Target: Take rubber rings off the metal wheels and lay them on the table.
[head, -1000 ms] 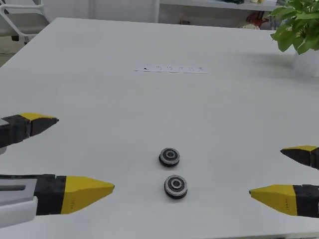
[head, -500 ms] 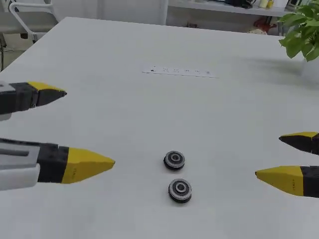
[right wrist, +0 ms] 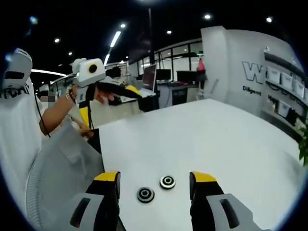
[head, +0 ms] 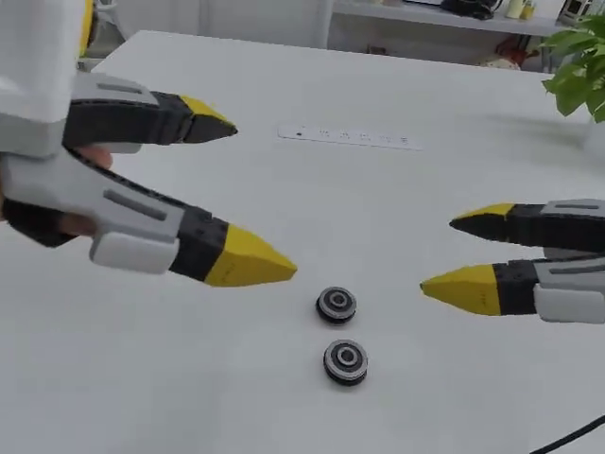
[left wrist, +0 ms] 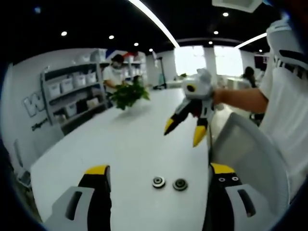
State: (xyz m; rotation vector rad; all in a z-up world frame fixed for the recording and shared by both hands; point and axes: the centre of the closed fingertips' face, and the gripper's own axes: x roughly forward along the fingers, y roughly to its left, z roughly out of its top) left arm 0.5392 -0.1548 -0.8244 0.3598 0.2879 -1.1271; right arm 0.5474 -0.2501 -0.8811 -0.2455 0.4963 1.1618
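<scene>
Two small metal wheels with black rubber rings lie flat on the white table, the far wheel just behind the near wheel. My left gripper hovers open above and to the left of them, with nothing between its jaws. My right gripper is open to their right, also holding nothing. In the left gripper view the far wheel and the near wheel sit between the left gripper jaws, with the right gripper beyond. The right gripper view frames the near wheel and the far wheel.
A flush socket strip is set into the table further back. A green plant stands at the far right edge. A cable crosses the near right corner. A grey chair stands by the person's side of the table.
Both grippers have closed in on the two wheels; the left one has risen and swung right, the right one has moved left. The wheels have not moved on the table.
</scene>
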